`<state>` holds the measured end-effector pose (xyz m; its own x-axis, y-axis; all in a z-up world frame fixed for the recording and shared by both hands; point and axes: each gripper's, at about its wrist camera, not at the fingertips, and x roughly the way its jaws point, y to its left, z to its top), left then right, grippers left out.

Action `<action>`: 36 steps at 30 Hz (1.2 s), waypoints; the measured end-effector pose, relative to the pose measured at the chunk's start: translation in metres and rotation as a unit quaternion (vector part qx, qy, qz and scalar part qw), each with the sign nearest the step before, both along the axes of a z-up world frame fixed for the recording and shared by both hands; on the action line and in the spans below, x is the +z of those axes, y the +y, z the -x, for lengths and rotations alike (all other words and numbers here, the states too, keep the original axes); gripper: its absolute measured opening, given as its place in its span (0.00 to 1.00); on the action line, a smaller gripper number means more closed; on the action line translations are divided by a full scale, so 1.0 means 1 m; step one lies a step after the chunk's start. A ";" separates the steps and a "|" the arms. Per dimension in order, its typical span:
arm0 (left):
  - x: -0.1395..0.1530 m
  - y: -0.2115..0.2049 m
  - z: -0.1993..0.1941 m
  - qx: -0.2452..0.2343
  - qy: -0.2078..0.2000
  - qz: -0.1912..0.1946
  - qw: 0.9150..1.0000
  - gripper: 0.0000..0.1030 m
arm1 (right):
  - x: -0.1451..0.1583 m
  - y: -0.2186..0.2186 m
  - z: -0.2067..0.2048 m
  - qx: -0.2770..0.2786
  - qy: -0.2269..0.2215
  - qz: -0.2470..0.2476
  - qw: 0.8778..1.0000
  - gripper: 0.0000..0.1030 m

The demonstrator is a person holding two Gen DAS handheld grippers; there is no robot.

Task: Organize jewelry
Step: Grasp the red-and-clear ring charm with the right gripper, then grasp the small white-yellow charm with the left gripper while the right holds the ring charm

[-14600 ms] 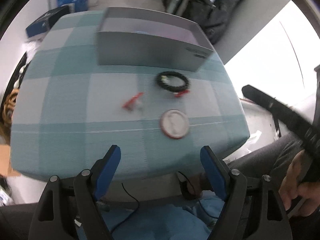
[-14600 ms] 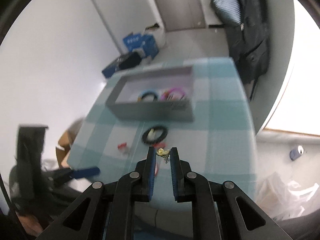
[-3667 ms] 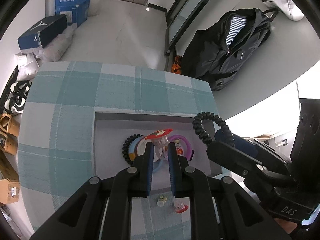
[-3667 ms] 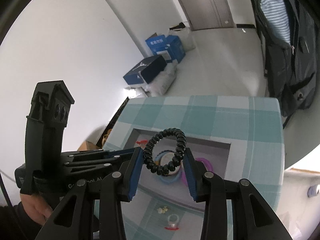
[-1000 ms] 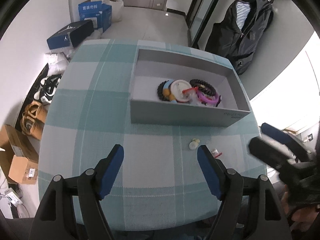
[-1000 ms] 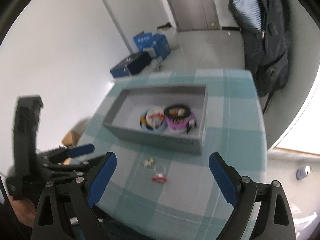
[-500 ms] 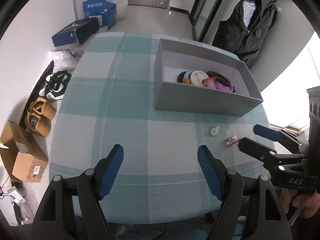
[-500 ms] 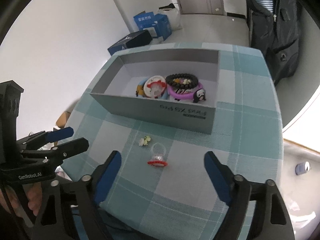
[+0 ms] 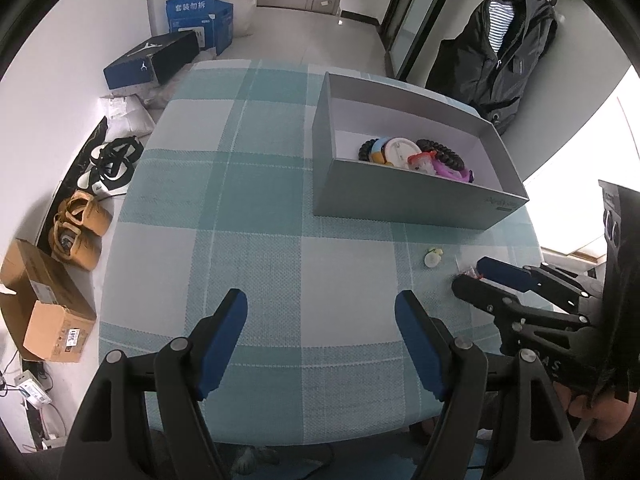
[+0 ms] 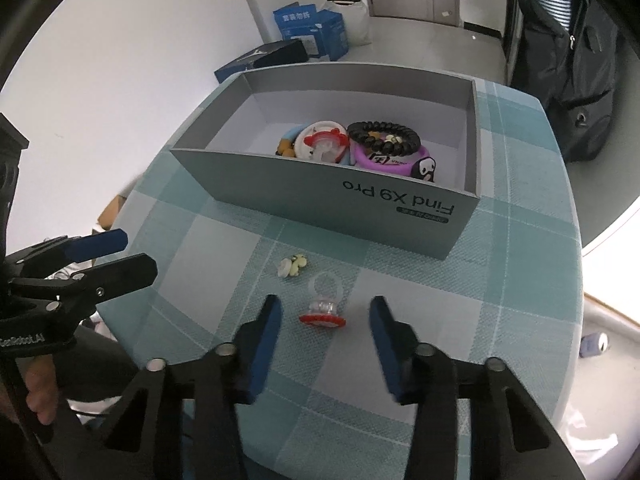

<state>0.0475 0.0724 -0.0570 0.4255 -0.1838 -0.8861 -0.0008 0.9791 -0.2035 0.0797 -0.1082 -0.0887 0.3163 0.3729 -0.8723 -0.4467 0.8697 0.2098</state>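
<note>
A clear ring with a red top point(image 10: 324, 306) lies on the teal checked tablecloth point(image 10: 500, 320), in front of the grey box point(image 10: 340, 200). My right gripper point(image 10: 325, 330) is low over the ring. Its jaws are closing, one on each side of the ring, and neither pad touches it. A small yellow-white earring point(image 10: 292, 266) lies just left of the ring. The box holds a black bead bracelet point(image 10: 384, 136), a purple band point(image 10: 390, 158) and other pieces. My left gripper point(image 9: 320, 320) hovers open and empty over the cloth, left of the right gripper point(image 9: 468, 272).
The box point(image 9: 420, 200) sits at the table's far right. The table edge is close on the near side. On the floor to the left are shoes point(image 9: 80, 224), a cardboard box point(image 9: 44, 296) and blue boxes point(image 9: 200, 20). A black jacket point(image 9: 504, 48) hangs behind.
My right gripper has come down over the ring, and its jaws have narrowed from wide open to a gap around it. The left gripper stays open.
</note>
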 end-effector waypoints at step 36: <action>-0.012 -0.061 -0.023 -0.048 0.021 -0.012 0.999 0.70 | 0.036 -0.067 0.010 -0.052 -0.010 -0.073 0.996 0.19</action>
